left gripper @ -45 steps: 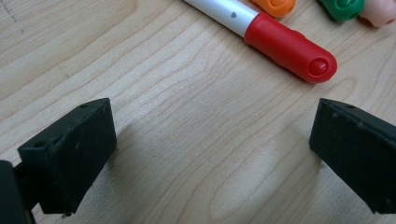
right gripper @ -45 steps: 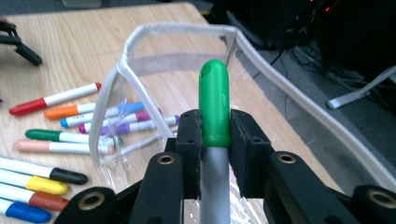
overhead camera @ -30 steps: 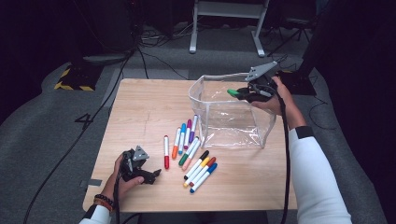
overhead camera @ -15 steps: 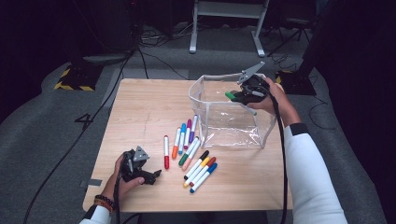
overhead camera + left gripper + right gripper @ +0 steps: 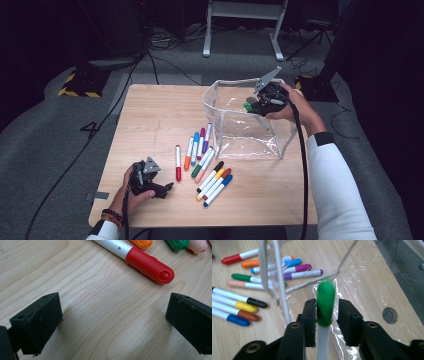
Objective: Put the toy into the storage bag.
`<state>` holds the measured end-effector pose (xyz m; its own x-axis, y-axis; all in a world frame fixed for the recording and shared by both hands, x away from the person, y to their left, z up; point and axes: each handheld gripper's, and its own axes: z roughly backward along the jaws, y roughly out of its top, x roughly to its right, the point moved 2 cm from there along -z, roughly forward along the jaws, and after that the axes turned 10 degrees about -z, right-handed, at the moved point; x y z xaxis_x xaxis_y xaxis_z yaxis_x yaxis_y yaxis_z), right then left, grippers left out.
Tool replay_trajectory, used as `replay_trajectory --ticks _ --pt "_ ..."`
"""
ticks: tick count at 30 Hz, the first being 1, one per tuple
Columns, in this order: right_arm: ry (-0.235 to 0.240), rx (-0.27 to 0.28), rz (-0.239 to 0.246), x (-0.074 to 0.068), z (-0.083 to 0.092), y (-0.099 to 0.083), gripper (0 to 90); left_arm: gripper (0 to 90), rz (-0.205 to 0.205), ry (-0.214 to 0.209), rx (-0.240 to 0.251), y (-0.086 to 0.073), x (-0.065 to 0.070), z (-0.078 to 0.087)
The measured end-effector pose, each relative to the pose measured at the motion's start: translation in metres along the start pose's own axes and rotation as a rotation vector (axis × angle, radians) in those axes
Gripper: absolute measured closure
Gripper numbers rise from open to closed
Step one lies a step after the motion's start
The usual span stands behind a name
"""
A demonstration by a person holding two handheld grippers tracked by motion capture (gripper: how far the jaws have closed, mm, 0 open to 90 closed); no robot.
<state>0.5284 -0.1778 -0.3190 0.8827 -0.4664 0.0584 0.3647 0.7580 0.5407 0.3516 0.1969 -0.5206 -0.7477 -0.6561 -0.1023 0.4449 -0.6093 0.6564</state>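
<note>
I am keeping my left gripper (image 5: pixel 167 187) resting near the worktop's (image 5: pixel 150 120) front left corner, its fingers standing wide apart and holding nothing, the red-capped white marker (image 5: pixel 147 263) lying just ahead. Over the clear plastic pouch (image 5: pixel 240 135) toward the far right corner, my right gripper (image 5: pixel 325 315) has just been opening, its fingers loosening beside the green-capped white marker (image 5: pixel 325 302) between them. I am judging it best to hold the gripper over the pouch mouth while the marker is dropping in.
</note>
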Motion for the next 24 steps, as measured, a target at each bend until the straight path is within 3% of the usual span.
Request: replay_trajectory --ticks 8,15,24 --pt "-0.024 0.122 -0.074 -0.001 0.005 -0.003 54.4 1.0 0.0 0.0 0.001 0.0 0.0 0.0" --pt "-0.046 0.28 -0.127 -0.009 0.028 -0.013 39.9 1.0 0.0 0.0 0.001 0.0 0.0 0.0" --pt "-0.063 0.411 -0.147 -0.03 0.06 -0.038 39.0 0.9 0.0 0.0 0.001 0.0 0.0 0.0"
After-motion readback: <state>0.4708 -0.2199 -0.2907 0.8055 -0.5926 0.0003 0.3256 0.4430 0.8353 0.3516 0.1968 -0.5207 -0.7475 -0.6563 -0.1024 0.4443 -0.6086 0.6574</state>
